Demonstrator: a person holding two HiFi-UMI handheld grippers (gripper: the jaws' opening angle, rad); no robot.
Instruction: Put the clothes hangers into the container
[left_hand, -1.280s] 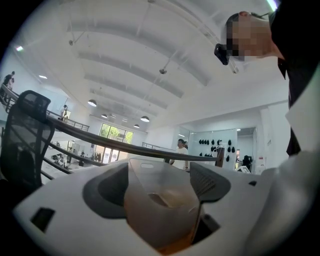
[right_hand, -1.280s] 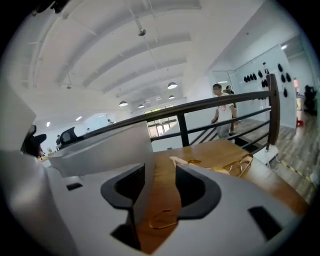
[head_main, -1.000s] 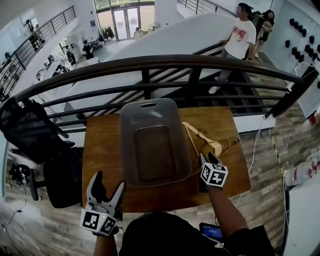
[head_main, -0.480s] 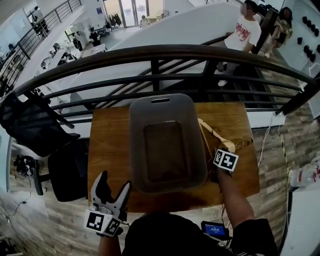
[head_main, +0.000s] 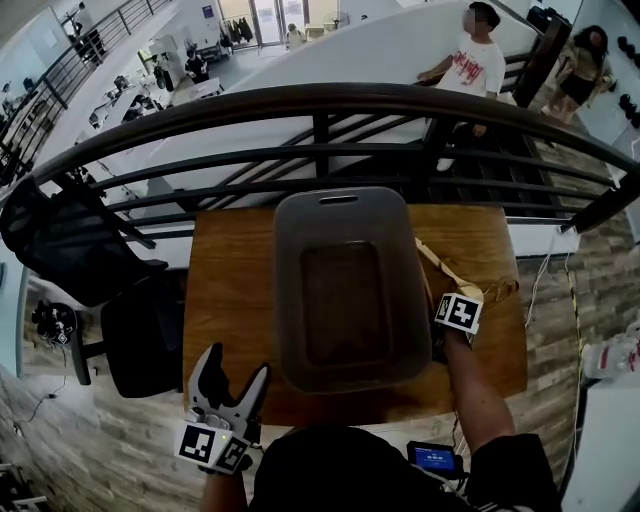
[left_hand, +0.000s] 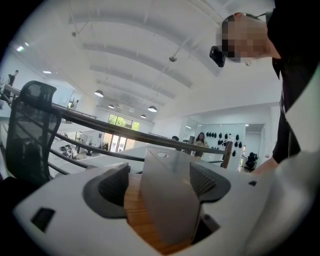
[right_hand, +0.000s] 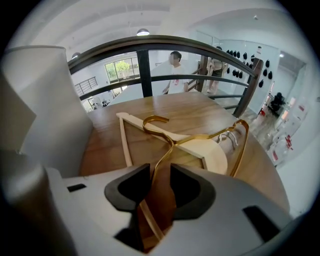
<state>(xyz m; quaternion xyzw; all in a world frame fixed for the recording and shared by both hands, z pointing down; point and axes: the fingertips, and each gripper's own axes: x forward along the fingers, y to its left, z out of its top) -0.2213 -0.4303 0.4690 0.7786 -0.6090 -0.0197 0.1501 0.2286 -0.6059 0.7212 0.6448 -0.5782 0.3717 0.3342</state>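
right gripper (right_hand: 160, 176), frame right: jaws just closing round gold hanger (right_hand: 171, 141), not yet pinching, readying lift into container (head_main: 288, 300); left gripper (head_main: 235, 362) lower left, jaws apart, empty, idling.

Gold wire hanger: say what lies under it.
The gold wire hanger lies across a wooden hanger on the table. The right claw, jaws just closing with the wire between them, covers what lies under the near end.

Container (head_main: 287, 300) mid-table (head_main: 235, 300); hangers (head_main: 447, 272) right of it; railing (head_main: 300, 100) behind table; chair (head_main: 70, 250) left.
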